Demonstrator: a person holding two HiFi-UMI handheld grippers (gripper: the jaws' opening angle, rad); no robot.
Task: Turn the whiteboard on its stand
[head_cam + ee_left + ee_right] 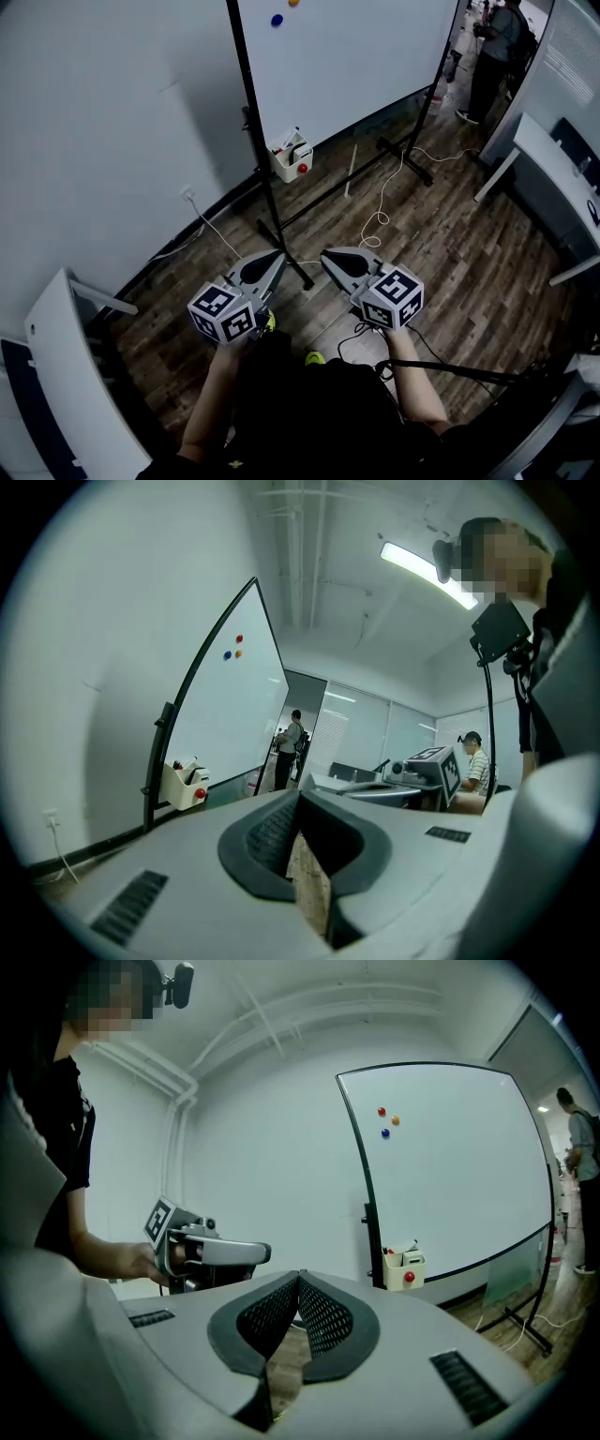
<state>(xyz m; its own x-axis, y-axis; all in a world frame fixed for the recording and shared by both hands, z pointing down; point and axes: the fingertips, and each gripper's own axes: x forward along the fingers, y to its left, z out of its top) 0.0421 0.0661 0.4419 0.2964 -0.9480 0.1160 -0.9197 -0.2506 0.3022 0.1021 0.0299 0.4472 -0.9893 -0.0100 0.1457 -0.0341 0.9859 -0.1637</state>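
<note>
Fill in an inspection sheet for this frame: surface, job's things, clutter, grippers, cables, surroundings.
Surface: wood-plank floor.
Job's things: whiteboard upright on its black stand, with three magnets near the top and a cream holder on the post.
Clutter: pale strip lying on the floor under the board.
Grippers: left gripper and right gripper both shut, empty, short of the stand.
Cables: white cable loops under the stand; black cable lies by the feet.
Surroundings: grey wall, white desk, a person standing behind the board.
</note>
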